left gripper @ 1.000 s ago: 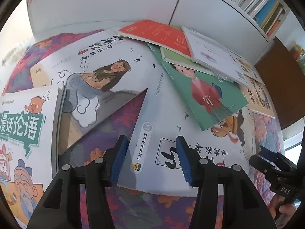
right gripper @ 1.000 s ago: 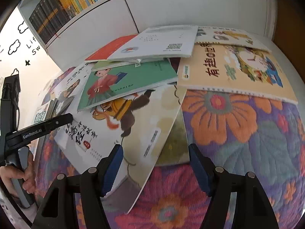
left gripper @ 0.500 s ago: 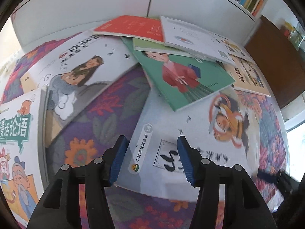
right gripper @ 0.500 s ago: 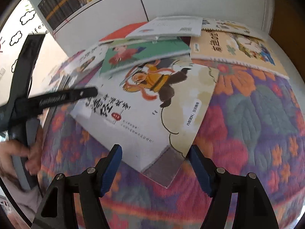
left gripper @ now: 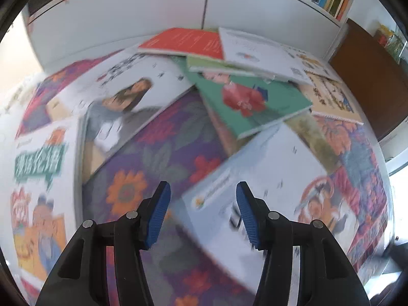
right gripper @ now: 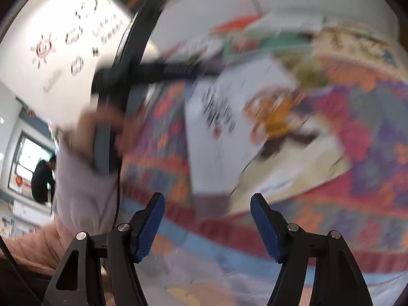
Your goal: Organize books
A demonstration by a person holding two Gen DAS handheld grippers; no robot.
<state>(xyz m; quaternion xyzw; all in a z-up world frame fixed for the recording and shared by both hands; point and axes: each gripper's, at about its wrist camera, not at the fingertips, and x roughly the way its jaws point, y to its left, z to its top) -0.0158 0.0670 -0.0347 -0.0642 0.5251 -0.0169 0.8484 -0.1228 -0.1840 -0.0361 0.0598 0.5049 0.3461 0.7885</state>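
Between the blue pads of the left gripper (left gripper: 202, 188): nothing pinched, spread apart above the floral cloth (left gripper: 158, 153). Just under the right-hand pad, the near corner of the white monkey-cover book (left gripper: 267, 178), lying flat and slantwise; touching or clear of it, impossible to tell through the blur.

Ahead and to the left, a bare wedge of cloth. Open room there, bounded by the long edge of the white book with a long-haired figure (left gripper: 132, 94) and by the monkey-cover book's left edge. Farther ahead, the green book (left gripper: 250, 102), its near corner close to the monkey-cover book's far edge, overlap or gap unclear. On top of it a thin white book (left gripper: 255, 53), beside that a red book (left gripper: 186, 42), and off to the right a yellow spiral-bound book (left gripper: 329, 97). Hard left, the comic book (left gripper: 38, 178), close against the long-haired one. Beyond the pile, the white cabinet (left gripper: 127, 12).

Between the pads of the right gripper (right gripper: 207, 199): likewise nothing, held wide and tilted down toward the cloth's bordered edge. Just ahead, the monkey-cover book's nearest corner, apart from both pads. Heavily blurred.

Up and left from there, the left hand (right gripper: 102, 132) wrapped round the other tool's handle, pale sleeve (right gripper: 84, 191) below it, that tool slanting down toward the books.
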